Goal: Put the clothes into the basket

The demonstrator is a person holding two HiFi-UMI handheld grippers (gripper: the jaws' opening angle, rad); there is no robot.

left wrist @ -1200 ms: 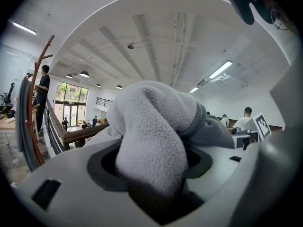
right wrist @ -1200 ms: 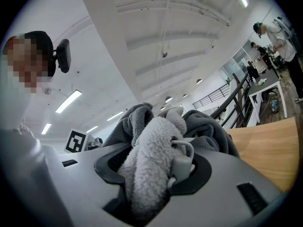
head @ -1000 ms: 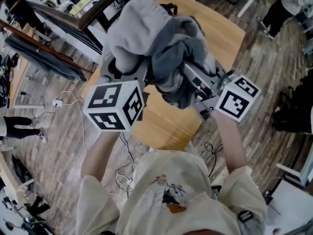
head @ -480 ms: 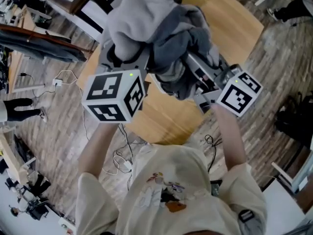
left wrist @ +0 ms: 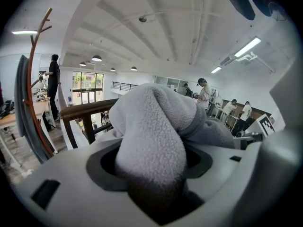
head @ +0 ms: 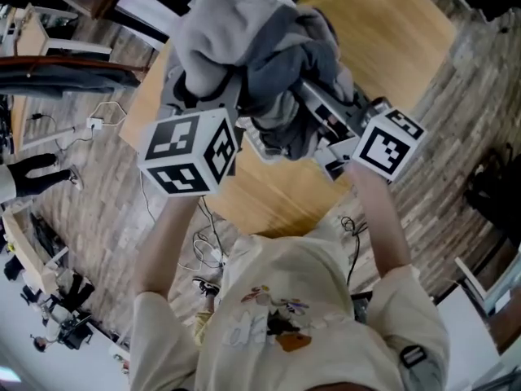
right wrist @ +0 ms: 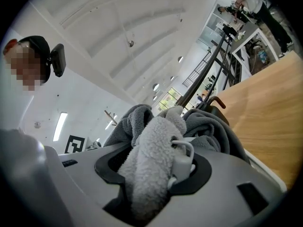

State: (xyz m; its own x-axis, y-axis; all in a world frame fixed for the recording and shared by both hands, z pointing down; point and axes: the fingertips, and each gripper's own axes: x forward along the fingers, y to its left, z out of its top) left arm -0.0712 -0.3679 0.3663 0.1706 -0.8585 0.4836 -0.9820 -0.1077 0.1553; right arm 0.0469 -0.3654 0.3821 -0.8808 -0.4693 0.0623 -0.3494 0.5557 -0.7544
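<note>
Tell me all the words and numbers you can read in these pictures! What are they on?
There are no readable words or numbers anywhere.
The left marker cube and the right marker cube: black-and-white square patterns only, no letters.
The shirt print: a picture; any writing is too blurred to read.
The grey clothes: no written label shows.

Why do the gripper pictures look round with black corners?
Left gripper view: a wide-angle lens curves the ceiling, darkens the corners, and makes the close grey fleece look huge. Right gripper view: same bending; the wooden table tilts steeply. Head view: evenly lit, floor bowed at the edges.
</note>
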